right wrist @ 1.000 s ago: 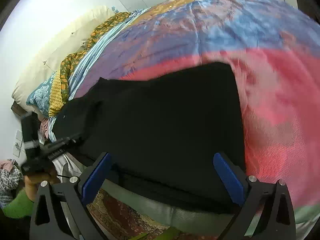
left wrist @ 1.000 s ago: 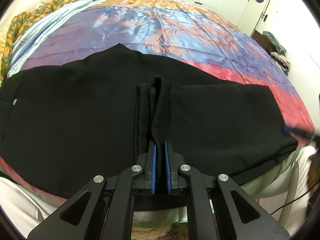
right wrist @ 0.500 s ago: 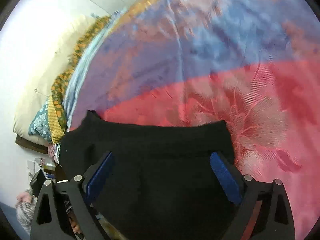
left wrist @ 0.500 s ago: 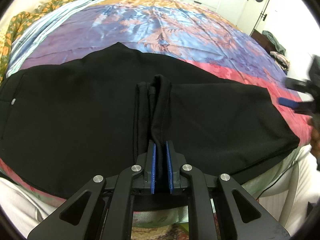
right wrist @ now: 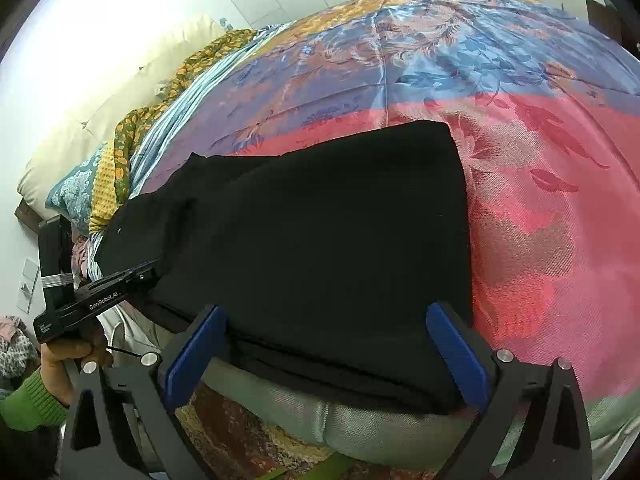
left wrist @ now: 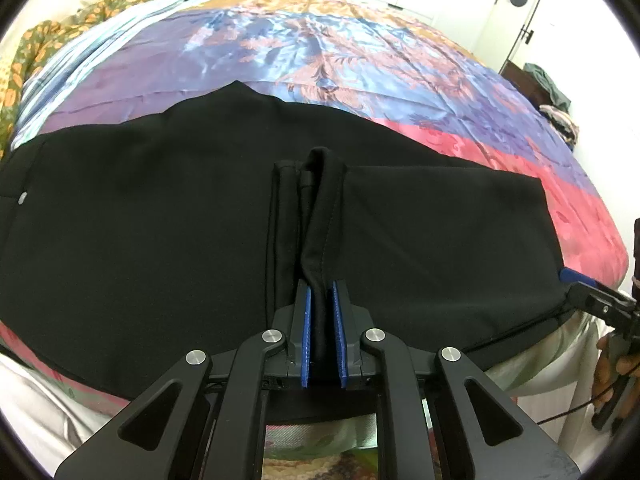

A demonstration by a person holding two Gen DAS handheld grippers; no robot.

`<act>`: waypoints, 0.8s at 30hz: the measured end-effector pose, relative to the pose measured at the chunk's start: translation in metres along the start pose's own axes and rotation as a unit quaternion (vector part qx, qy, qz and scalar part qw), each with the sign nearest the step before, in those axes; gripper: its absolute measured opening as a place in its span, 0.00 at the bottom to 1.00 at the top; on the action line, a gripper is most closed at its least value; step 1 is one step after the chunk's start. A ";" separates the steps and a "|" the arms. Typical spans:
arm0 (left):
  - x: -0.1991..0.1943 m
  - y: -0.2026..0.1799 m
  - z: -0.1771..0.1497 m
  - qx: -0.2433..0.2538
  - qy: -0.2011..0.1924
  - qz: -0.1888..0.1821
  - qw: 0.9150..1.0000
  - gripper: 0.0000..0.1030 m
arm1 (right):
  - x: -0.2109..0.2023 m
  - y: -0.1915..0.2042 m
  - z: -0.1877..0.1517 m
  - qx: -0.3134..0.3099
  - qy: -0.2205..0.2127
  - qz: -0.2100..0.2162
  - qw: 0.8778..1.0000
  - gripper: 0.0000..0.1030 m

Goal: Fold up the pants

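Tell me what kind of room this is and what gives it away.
Most likely a bedroom. The black pants lie on a bed with a satin floral bedspread, pillows are piled at its head, and a door stands in the far wall.

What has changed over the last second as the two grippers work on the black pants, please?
The right gripper moved: half a second ago it was raised over the leg end, and now it is back low at the bed's near edge, jaws open on either side of the pants hem, gripping nothing. The left gripper stayed shut on the pinched fold, and the pants kept their place on the bedspread.
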State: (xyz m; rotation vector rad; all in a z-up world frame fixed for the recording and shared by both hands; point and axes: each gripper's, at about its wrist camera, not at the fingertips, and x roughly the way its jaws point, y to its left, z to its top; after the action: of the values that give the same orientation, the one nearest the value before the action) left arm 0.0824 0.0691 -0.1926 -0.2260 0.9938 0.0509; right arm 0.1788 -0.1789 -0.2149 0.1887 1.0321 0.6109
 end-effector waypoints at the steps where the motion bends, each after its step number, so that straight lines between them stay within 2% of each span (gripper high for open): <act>1: 0.000 0.000 0.000 0.000 0.000 0.001 1.000 0.11 | 0.001 -0.001 -0.001 -0.003 -0.002 0.001 1.000 0.98; 24: -0.001 -0.001 -0.001 0.002 -0.003 0.003 1.000 0.11 | 0.007 0.006 -0.002 -0.035 0.005 -0.021 0.999 1.00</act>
State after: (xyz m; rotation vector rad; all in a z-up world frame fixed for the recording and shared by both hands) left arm 0.0812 0.0674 -0.1926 -0.2191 0.9891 0.0541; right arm 0.1770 -0.1699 -0.2186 0.1009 1.0207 0.6091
